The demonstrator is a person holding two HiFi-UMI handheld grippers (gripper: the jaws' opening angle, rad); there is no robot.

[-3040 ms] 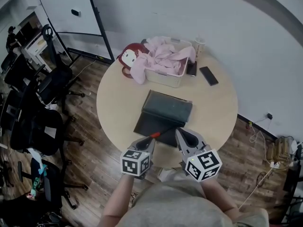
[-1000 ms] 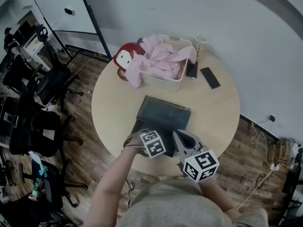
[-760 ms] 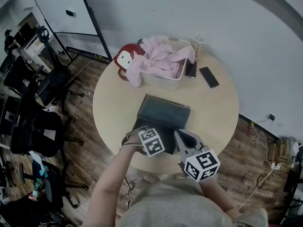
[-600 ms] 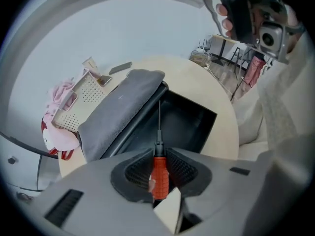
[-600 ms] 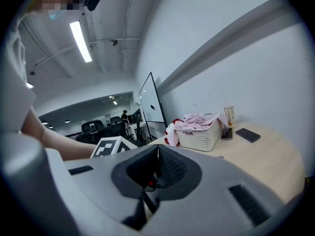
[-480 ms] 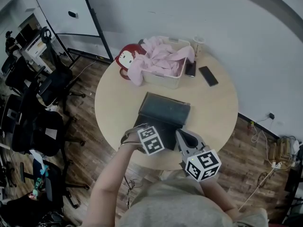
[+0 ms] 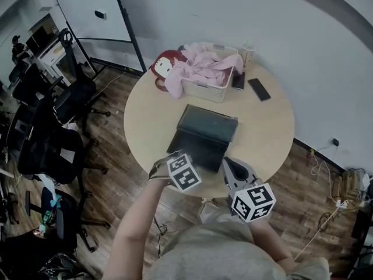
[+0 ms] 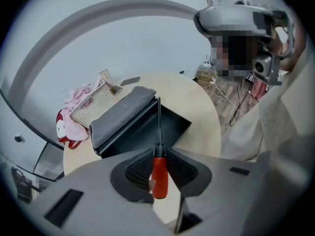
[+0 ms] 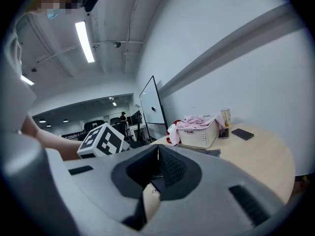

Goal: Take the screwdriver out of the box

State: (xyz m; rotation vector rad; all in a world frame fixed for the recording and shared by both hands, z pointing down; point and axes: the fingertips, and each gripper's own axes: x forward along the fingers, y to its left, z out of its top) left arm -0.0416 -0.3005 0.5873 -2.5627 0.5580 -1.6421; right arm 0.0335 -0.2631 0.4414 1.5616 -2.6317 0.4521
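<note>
Red-handled screwdriver sits pinched between the left gripper's jaws, above the open black box on the round table, while the right gripper's jaws are pressed together, empty.

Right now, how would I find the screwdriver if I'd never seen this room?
Find the round table with the open black box. Near the box, the left gripper pinches the screwdriver: a red handle with a thin dark shaft, unlike anything else there.
</note>
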